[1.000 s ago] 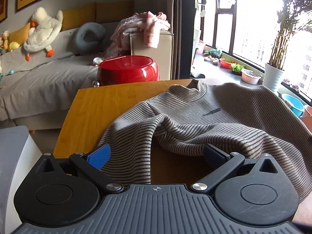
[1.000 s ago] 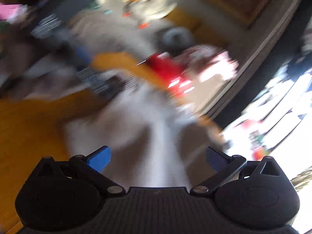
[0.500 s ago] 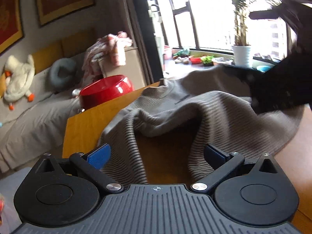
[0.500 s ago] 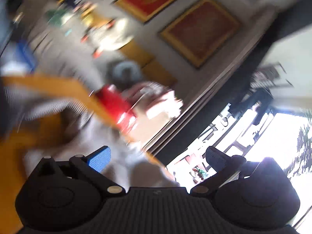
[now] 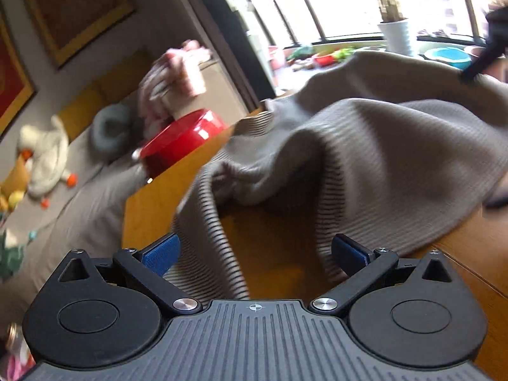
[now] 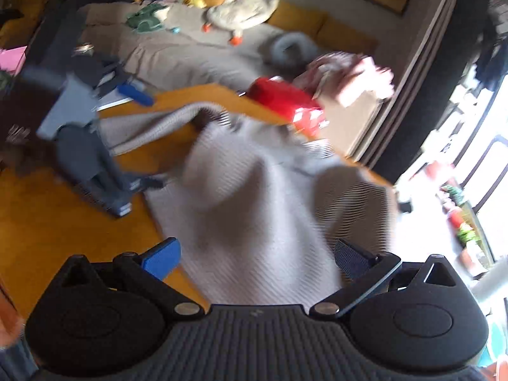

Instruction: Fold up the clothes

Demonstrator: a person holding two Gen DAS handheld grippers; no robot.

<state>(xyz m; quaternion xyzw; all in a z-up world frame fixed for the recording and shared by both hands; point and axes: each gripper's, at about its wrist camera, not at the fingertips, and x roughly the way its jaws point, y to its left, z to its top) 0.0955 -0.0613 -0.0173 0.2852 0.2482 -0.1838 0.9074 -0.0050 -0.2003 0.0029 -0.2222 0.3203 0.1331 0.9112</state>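
The wooden table [image 5: 152, 203] carries a grey striped sweater [image 5: 381, 158], which lies rumpled across its middle and far side, one fold humped up over a bare patch of table top. Behind the table runs a grey sofa [image 6: 177, 54], and just past the table's far edge sits a red tub [image 5: 181, 139].

The left hand-held gripper [image 5: 254, 255] is tilted, held low over the near part of the table, its blue-padded fingers [image 5: 160, 257] wide apart with a strip of sweater and bare wood between them, clamped on nothing. The right hand-held gripper [image 6: 255, 258] looks down from higher over the sweater [image 6: 254, 190], fingers likewise spread and empty, cloth filling the gap below them.

Only the right wrist view shows the left hand-held gripper from outside [image 6: 95, 146], a blurred dark grey shape near the table's left side beside the sweater. Only that view takes in the whole plush goose [image 6: 244, 12] on the sofa. The left wrist view alone shows the white plant pot [image 5: 395, 36] at the window beyond the table.
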